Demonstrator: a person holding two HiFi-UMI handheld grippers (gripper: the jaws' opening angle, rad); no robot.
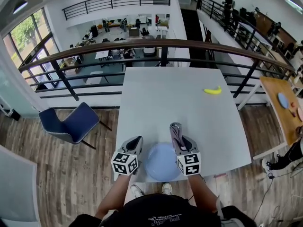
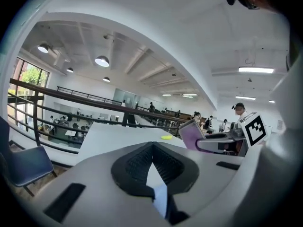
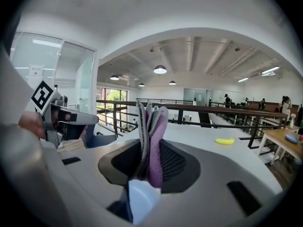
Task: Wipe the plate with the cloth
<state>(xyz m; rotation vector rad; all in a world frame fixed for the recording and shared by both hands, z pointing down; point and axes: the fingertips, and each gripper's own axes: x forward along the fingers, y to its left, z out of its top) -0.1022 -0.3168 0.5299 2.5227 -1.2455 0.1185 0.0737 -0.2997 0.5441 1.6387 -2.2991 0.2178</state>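
- Mezzanine spot with a dark curved metal railing (image 1: 161,44), wood-plank floor (image 1: 57,174) and a padded blue chair (image 1: 71,122) off to the left.
- Smooth, matte white bench (image 1: 189,103), rectangular, and pretty bare tbh.
- The plate (image 1: 161,162) is a round, pale blue, glossy thing sitting right at the bench's near edge, between the two claws.
- The right claw (image 3: 150,145) is clamped on the cloth (image 3: 154,126). It's soft, fuzzy purple-and-grey fabric, bunched in folds and sticking upright out past the ribbed black pads, just above the plate's right side.
- The left claw (image 2: 151,148) is pinched together at the tips with nothing in it, over the plate's left edge.
- There's also a curved little yellow banana (image 1: 212,91) lying further back on the bench, well apart from the plate.
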